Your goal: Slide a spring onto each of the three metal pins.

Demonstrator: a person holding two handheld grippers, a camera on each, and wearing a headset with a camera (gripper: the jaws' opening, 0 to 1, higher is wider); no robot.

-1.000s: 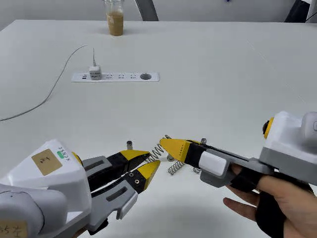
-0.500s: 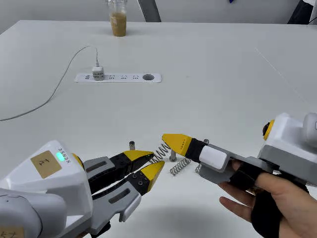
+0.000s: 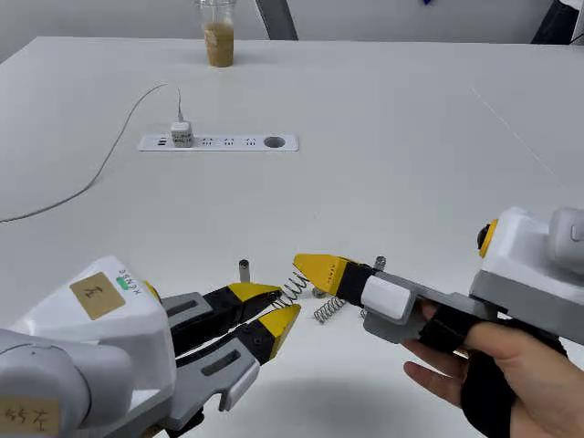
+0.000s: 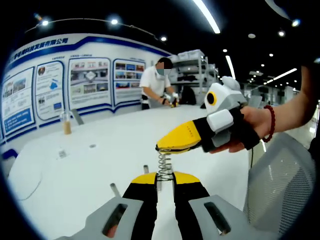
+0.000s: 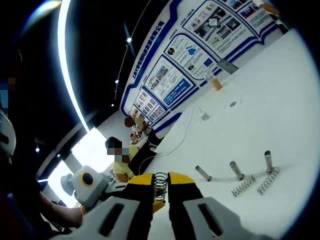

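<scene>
A small metal spring (image 3: 292,286) hangs in the air between my two grippers, just above the white table (image 3: 411,155). My left gripper (image 3: 277,305) is shut on its lower end, and the coil (image 4: 164,165) rises from between the yellow tips. My right gripper (image 3: 308,266) is shut on the upper end, and the spring (image 5: 160,182) sits between its jaws. Three short metal pins (image 5: 235,170) stand upright in a row on the table behind the grippers. Two loose springs (image 5: 243,186) lie beside the pins. One of these springs (image 3: 330,308) lies under my right gripper.
A white power strip (image 3: 217,142) with a charger (image 3: 181,135) and its cable lies mid-table. A cup of brown drink (image 3: 219,32) stands at the far edge. People (image 4: 155,85) stand in the background behind the table.
Both grippers keep hold of the spring and sit slightly closer together. The view has shifted a little.
</scene>
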